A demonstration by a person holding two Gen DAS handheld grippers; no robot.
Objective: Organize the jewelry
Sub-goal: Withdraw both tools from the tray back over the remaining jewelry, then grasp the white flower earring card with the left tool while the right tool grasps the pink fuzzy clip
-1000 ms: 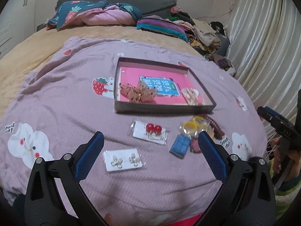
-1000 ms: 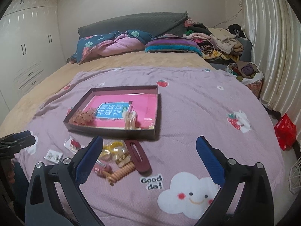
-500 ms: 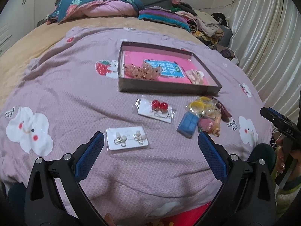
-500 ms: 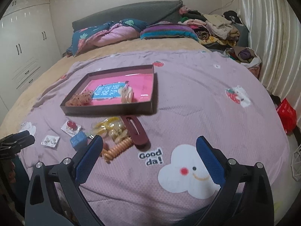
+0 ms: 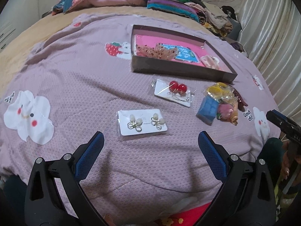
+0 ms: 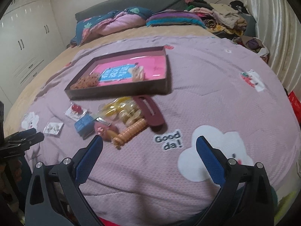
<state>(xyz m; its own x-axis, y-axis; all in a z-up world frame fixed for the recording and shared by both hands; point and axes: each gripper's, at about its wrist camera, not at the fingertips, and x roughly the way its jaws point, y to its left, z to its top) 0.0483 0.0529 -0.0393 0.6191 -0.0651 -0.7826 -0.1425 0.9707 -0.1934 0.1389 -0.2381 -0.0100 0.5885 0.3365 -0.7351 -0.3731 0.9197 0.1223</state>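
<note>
Above pearl earring card [image 5: 142,124]: left gripper [image 5: 150,139] wide, empty.

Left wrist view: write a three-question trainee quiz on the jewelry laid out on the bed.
1. True or false: the left hand-held gripper is shut on the white earring card.
2. Multiple choice: where does the red ball earring card lie? A) inside the tray B) on the blanket between the tray and the white earring card C) under the blue box
3. Fill in: the blue box lies on the purple ____, outside the brown tray.

Key: 1 false, it is open and holds nothing; 2 B; 3 blanket.
</note>
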